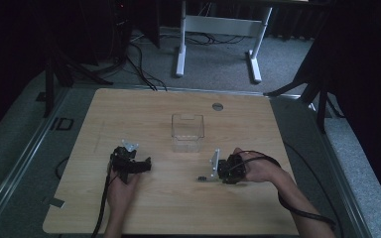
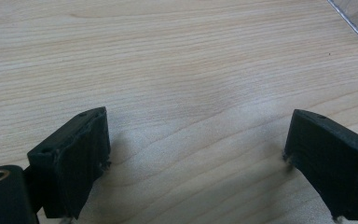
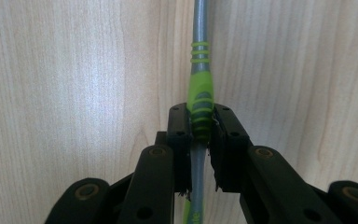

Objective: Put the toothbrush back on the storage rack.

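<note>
At lower centre of its own view the right gripper (image 3: 200, 128) pinches a green-grey pen (image 3: 200, 93) over the table (image 3: 74, 93), while the left gripper (image 2: 196, 154) has its fingers spread.

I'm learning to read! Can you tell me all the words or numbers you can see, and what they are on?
"ID": big dark letters on the grey floor, just left of the wooden table, seen from the high view.
Green and grey toothbrush, clamped in the right gripper: a bit of green print low on the handle, too blurred to read.
Clear plastic box: no words.
Left gripper, open: no words.
</note>
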Tool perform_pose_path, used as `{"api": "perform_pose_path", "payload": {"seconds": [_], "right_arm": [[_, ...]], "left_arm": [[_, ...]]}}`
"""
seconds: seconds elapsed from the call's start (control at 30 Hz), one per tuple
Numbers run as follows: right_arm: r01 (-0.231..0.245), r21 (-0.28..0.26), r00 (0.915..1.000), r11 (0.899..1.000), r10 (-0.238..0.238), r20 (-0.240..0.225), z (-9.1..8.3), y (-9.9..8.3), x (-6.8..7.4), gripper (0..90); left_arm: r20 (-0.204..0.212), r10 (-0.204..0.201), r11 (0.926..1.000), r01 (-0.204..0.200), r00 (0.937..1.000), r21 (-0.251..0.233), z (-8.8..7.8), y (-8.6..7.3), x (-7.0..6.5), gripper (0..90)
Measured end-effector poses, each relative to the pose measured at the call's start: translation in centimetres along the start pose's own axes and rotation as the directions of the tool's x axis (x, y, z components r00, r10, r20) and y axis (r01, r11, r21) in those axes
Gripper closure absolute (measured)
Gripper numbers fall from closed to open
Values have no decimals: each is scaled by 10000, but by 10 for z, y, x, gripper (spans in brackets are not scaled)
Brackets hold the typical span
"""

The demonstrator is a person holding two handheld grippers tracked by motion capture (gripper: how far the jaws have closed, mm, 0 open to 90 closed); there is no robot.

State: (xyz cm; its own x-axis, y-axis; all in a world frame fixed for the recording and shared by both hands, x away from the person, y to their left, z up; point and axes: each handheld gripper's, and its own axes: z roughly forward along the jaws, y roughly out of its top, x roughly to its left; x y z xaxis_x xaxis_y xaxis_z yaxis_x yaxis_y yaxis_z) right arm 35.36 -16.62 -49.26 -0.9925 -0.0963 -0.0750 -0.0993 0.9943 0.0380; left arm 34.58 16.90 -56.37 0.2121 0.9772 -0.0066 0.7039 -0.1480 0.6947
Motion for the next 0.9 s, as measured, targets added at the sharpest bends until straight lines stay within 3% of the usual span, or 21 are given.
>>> {"api": "perform_pose_path", "payload": {"seconds": [0.9], "right_arm": [[-554,-1277,9961,9903,635,604,-22,-3,-9,790]], "left_arm": [[-1,-10,10000,10,10000,-5,0,0,0,71]]}}
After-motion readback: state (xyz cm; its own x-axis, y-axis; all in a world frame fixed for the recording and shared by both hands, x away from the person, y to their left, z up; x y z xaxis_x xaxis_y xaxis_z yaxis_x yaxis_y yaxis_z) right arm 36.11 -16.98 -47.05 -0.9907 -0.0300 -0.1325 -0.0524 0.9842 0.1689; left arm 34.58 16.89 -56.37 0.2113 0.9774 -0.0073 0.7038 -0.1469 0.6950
